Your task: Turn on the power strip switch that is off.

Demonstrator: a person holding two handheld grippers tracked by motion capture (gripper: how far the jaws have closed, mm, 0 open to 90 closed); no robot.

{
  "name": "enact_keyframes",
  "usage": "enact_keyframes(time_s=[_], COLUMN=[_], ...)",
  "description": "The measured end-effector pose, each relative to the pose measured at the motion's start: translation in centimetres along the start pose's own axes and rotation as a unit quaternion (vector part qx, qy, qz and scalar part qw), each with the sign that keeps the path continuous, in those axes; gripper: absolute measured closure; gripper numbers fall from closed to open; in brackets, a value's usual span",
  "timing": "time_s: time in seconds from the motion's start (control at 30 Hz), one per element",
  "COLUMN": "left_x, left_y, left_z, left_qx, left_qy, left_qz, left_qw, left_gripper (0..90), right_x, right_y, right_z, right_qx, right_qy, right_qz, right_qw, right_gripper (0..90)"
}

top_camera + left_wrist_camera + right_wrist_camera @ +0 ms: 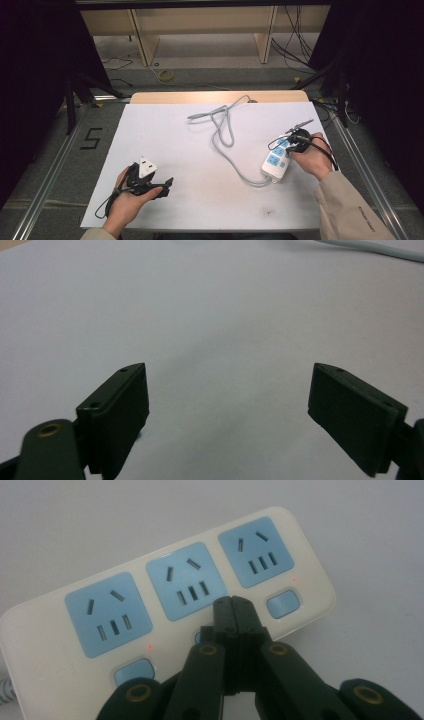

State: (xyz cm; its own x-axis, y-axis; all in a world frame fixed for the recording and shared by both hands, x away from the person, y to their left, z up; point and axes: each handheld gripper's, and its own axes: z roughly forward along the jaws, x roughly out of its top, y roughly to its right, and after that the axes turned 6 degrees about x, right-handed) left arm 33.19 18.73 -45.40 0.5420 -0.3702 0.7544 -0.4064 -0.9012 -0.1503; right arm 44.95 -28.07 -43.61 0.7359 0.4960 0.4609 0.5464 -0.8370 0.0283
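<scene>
Apparently mid-press: right gripper [233, 602], jaws pressed together, tips on the power strip [165, 600] just at its middle switch; outer switches' red lights glow. Left gripper [227, 405] spread, nothing between, well apart from strip.

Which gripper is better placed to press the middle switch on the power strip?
Right. The right gripper, shut, sits over the power strip at the middle switch; the left gripper is open over bare table.

Right gripper [298, 140] sits over the power strip [276, 161] at the bench [175, 150] four o'clock; grey cord [222, 132] loops toward twelve. Left gripper [162, 186] rests at seven o'clock.
</scene>
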Motion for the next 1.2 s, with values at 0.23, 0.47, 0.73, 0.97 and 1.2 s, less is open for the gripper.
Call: enact_keyframes(time_s=[0.23,0.47,0.73,0.97,1.2], left_x=[0.0,0.0,0.0,0.0,0.0], left_y=[0.0,-0.1,0.0,0.0,-0.1], left_z=[-0.1,0.0,-0.1,-0.1,-0.1], left_qx=[0.001,0.001,0.001,0.002,0.002], left_qy=[0.000,-0.001,0.000,-0.001,-0.001], left_qz=[0.000,0.002,0.000,0.000,0.000], left_qw=[1.0000,1.0000,1.0000,1.0000,1.0000], left_gripper=[16.2,16.2,16.1,16.2,16.2], right_x=[0.0,-0.1,-0.3,-0.3,-0.3], right_y=[0.0,0.2,0.3,0.2,0.1], right_z=[0.0,-0.2,-0.8,-1.0,-1.3], right_qx=[0.001,0.006,0.015,0.022,0.027], right_qy=[0.001,0.009,0.027,0.038,0.048], right_qz=[0.001,0.005,0.016,0.016,0.018], right_qw=[1.0000,0.9999,0.9994,0.9989,0.9984], right_gripper=[90.0,90.0,90.0,90.0,90.0])
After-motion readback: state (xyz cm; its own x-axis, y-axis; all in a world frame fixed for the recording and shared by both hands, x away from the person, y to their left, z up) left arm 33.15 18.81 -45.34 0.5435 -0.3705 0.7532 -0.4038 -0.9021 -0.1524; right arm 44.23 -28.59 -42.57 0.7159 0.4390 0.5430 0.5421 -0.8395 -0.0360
